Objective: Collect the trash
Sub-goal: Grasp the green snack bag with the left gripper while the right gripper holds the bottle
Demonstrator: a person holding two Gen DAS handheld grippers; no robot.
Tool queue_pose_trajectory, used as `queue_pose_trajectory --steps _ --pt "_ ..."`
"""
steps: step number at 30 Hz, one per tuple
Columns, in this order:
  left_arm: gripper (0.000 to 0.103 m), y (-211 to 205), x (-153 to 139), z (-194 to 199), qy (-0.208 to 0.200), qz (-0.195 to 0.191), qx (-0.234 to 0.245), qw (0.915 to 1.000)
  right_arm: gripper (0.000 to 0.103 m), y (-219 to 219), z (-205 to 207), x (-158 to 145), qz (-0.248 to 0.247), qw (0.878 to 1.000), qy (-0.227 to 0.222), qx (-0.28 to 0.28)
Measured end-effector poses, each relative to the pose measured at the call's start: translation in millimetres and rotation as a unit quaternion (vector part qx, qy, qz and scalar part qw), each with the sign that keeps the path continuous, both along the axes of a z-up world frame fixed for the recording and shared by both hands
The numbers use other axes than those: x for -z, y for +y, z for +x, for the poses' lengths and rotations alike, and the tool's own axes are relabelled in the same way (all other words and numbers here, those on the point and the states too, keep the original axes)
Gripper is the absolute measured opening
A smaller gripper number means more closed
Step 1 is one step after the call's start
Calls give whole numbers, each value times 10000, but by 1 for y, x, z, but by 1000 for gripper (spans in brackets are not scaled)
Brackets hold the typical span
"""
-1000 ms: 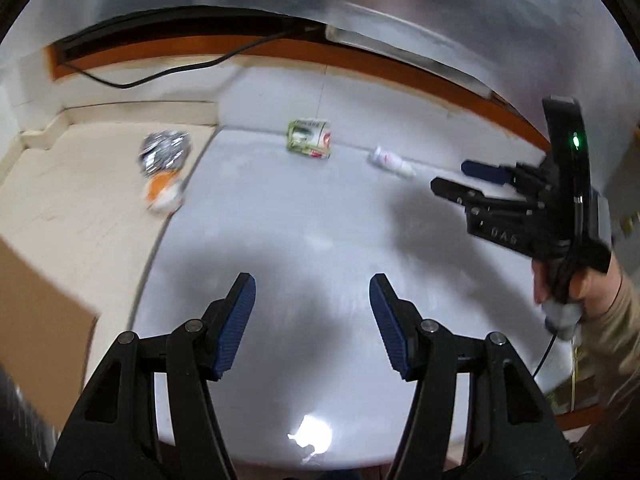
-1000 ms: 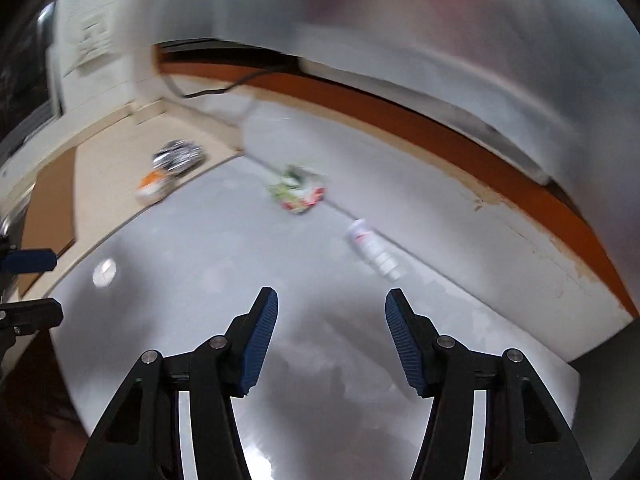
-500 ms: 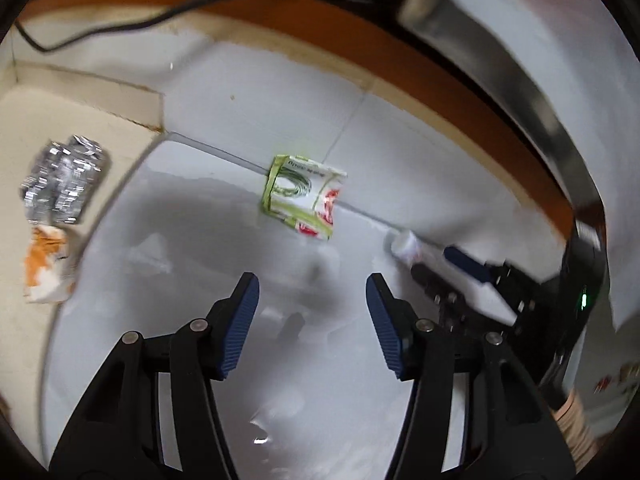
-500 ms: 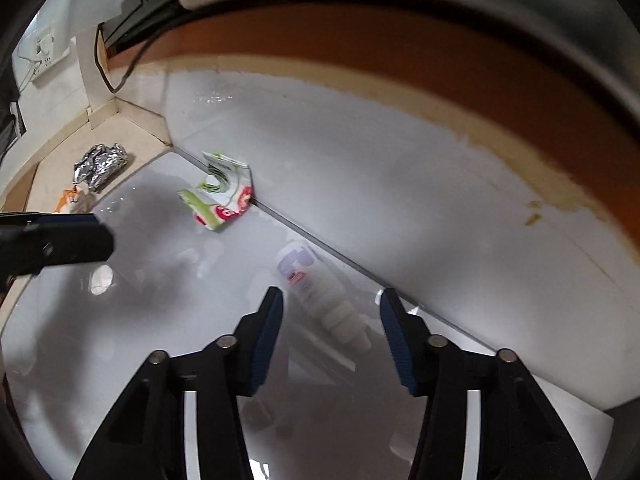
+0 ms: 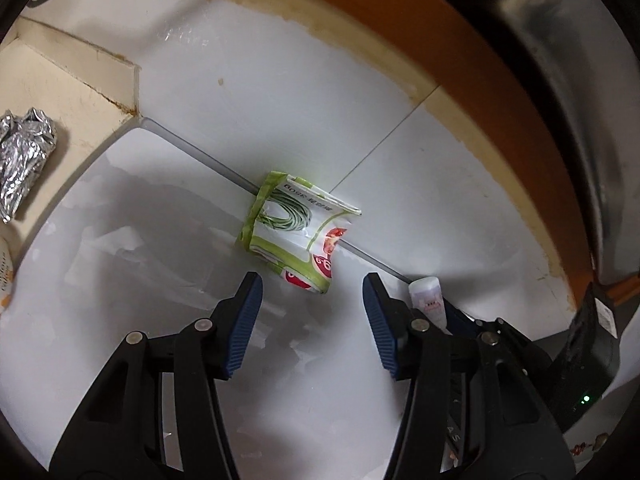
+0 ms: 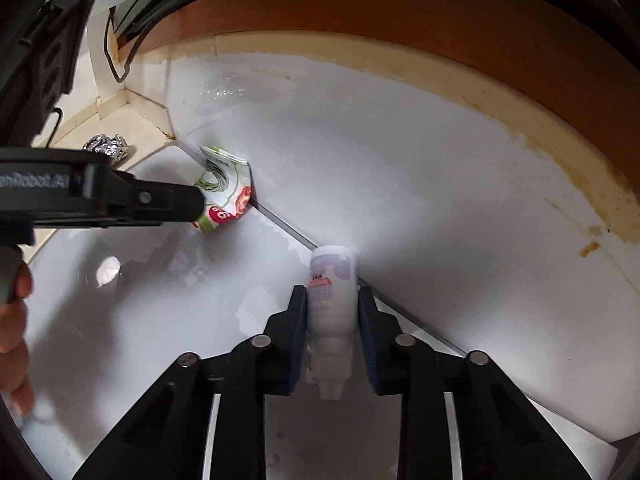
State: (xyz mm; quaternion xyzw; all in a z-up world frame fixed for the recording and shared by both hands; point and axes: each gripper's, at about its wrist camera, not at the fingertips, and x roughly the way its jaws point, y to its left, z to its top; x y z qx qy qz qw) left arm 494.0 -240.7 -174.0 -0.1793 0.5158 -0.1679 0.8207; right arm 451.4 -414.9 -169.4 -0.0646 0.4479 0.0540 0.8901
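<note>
The right gripper [image 6: 332,320] is clamping a small white bottle [image 6: 332,296] lying on the white floor [image 5: 120,260] against the far wall. The left gripper [image 5: 312,312] is hanging with its jaws spread wide, just near of a crumpled green-and-white wrapper [image 5: 296,232] at the wall's base. Crumpled foil [image 5: 24,152] is lying on the beige floor [image 5: 80,120], far left.

The left gripper [image 6: 196,204] hides part of the green wrapper [image 6: 224,184].
</note>
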Motion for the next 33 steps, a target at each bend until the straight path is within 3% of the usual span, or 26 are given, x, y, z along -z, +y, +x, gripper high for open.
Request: queue_pose_trajectory --steps 9,11,13,19,26,33 --pt "48 -9 8 12 -147 -142 -359 9991 24 -12 -13 -7 61 9999 -140 32" --pt "37 -14 10 15 -158 -131 -432 9989 24 -15 -17 -9 86 9998 -169 41" --pt "16 -15 16 19 -117 -142 -526 9984 24 -16 -19 -9 101 9998 -160 46" --pt "8 -12 20 15 -176 -409 -549 9975 24 -19 -28 -13 190 9996 -201 -8" --pt "4 -10 4 -19 -269 -107 -122 9995 24 -8 -59 -28 384 9990 -223 -65" --pt "4 14 -27 -92 -596 93 372 9975 24 17 -121 -56 786 9961 -379 -140"
